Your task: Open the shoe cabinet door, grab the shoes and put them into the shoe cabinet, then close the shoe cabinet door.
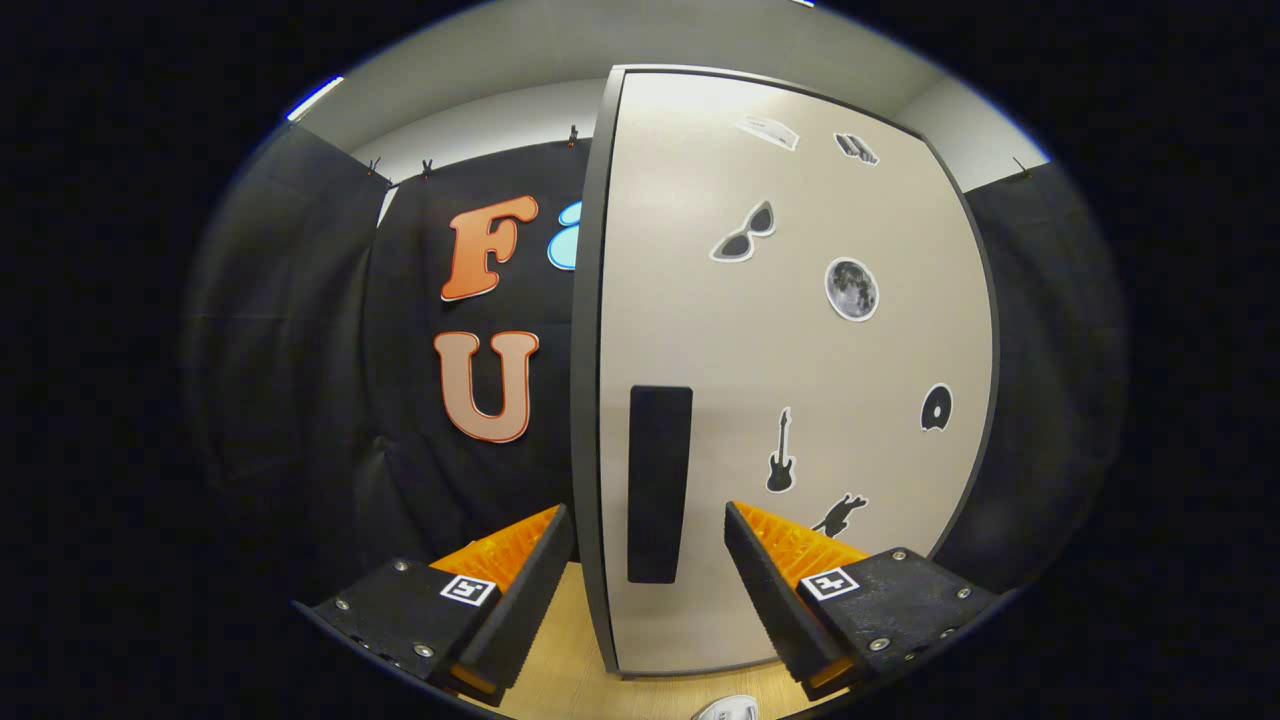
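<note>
The shoe cabinet door (pixel 800 400) is a tall beige panel with a dark edge and several stickers, standing shut just ahead of me. Its black vertical handle (pixel 659 483) sits near the door's left edge. My gripper (pixel 648 545) is open, with the handle and the door's left edge lined up between the two fingers, the left finger (pixel 530 580) outside the door's edge and the right finger (pixel 770 590) in front of the panel. The fingers do not press on anything. A sliver of something white (pixel 728 710) lies on the wooden floor below the door; I cannot tell what it is.
Light wooden floor (pixel 570 660) runs under the fingers and the cabinet. Black cloth wall (pixel 300 380) hangs to the left and behind the cabinet, and continues on the right side (pixel 1050 400). A pale wall and ceiling (pixel 520 90) show above.
</note>
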### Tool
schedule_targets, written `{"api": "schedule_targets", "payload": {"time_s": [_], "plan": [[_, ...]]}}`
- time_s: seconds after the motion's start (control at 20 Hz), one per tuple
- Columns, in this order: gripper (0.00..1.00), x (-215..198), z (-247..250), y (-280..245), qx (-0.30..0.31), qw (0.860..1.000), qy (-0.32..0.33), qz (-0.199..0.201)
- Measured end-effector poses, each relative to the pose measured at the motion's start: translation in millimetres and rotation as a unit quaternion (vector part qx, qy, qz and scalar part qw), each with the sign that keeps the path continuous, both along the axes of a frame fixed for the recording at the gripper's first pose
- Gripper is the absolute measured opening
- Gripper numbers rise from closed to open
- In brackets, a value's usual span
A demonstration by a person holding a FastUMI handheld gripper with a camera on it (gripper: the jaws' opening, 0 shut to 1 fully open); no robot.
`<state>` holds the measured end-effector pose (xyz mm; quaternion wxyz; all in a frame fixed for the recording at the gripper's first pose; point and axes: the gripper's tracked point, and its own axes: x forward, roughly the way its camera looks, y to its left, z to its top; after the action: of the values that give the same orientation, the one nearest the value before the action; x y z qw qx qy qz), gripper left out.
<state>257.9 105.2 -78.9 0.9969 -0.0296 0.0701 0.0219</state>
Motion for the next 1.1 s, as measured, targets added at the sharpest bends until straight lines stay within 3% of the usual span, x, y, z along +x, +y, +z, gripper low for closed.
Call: {"api": "schedule_targets", "payload": {"time_s": [0.2, 0.5, 0.7, 0.85, 1.1], "plan": [[0.95, 13, -6, -2, 0.004, 1.0, 0.002, -0.01], [0.85, 22, -10, -3, 0.004, 1.0, 0.007, -0.014], [0.65, 23, -7, -3, 0.008, 1.0, 0.003, -0.015], [0.44, 23, -8, -2, 0.01, 1.0, 0.005, -0.013], [0.36, 19, -8, -3, 0.025, 1.0, 0.007, -0.009]]}}
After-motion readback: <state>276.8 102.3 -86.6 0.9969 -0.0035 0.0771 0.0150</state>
